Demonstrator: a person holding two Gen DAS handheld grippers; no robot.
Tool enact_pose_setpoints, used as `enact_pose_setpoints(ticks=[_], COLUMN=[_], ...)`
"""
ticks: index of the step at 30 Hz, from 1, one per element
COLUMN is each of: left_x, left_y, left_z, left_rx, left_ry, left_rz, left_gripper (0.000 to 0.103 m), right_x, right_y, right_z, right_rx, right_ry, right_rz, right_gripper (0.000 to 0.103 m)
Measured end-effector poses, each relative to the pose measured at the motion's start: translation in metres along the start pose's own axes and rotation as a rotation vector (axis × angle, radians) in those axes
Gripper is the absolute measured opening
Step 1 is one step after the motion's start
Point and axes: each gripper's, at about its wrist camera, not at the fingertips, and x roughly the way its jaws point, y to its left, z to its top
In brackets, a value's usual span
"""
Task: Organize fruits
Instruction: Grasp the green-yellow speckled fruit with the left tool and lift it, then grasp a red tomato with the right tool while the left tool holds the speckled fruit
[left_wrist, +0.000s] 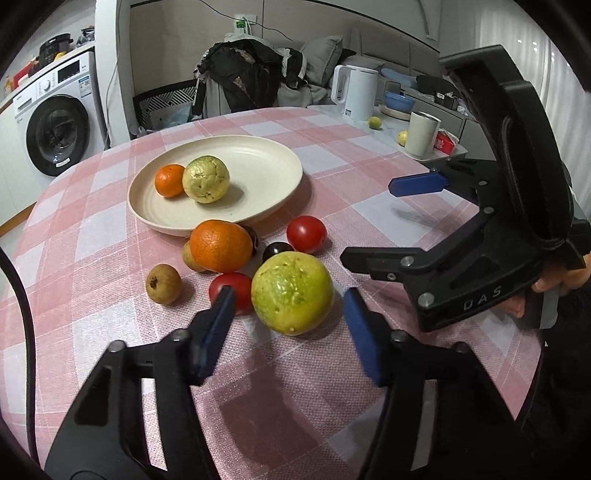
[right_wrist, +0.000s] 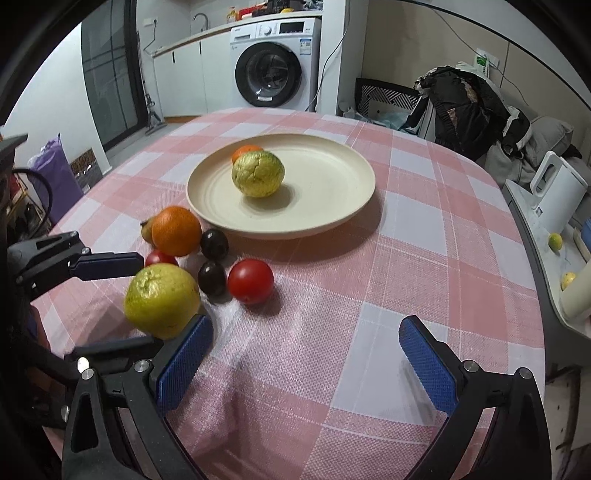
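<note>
Left wrist view: the left gripper (left_wrist: 288, 317) is spread wide, its blue pads on either side of a guava (left_wrist: 292, 293), not pressing it. The guava is yellow-green, bumpy, with pale scarred patches, and sits on the cloth (left_wrist: 369, 177). Just behind it lie two tomatoes (left_wrist: 306, 234), a dark plum (left_wrist: 277, 250), a big orange (left_wrist: 221, 245) and a brown longan (left_wrist: 163, 283). Beyond them a cream plate (left_wrist: 266, 173) holds a small orange (left_wrist: 169, 180) touching a second guava (left_wrist: 205, 179). The right gripper (left_wrist: 373, 221) comes in from the right, released, with nothing between its fingers. The cloth is a pink-and-white check. A washer (left_wrist: 55, 129) stands at the left, a white kettle (left_wrist: 354, 92) on a side table behind.

Right wrist view: the right gripper (right_wrist: 306, 354) hangs over bare cloth, jaws apart and empty. The near guava (right_wrist: 161, 300) lies at the left, just past one pad, with the left gripper's blue finger (right_wrist: 107, 266) beside it. A tomato (right_wrist: 250, 280) and two plums (right_wrist: 212, 277) sit between it and the plate (right_wrist: 332, 184). A chair draped in clothes (right_wrist: 465, 107) stands beyond the table.
</note>
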Motion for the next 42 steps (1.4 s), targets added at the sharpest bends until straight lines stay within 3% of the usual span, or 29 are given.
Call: enact_pose_setpoints(ticks=[20, 27, 35, 38, 39, 42], left_x=[0.012, 0.001, -0.02, -0.027, -0.03, -0.035], left_y=[-0.003, 0.002, 0.017, 0.026, 0.028, 0.033], left_z=[0.006, 0.005, 0.011, 0.012, 0.012, 0.013], left_rx=[-0.016, -0.027, -0.06, -0.076, -0.081, -0.086], left_ry=[0.019, -0.03, -0.098, -0.11, -0.115, -0.126], left_rz=[-0.024, -0.023, 0.009, 0.017, 0.021, 0.037], left_gripper=[0.046, 0.045, 0.045, 0.045, 0.045, 0.045], right_x=[0.004, 0.005, 0.006, 0.009, 0.01, 0.015], right_y=[0.0, -0.003, -0.004, -0.001, 0.0, -0.001], right_z=[-0.005, -0.005, -0.004, -0.002, -0.002, -0.001], right_rx=[-0.028, -0.008, 0.037, 0.033, 0.033, 0.039], right_ry=[0.043, 0.036, 0.025, 0.023, 0.026, 0.032], right_rz=[-0.008, -0.003, 0.083, 0.096, 0.094, 0.083], right_gripper=[0.103, 0.103, 0.101, 0.091, 0.083, 0.081])
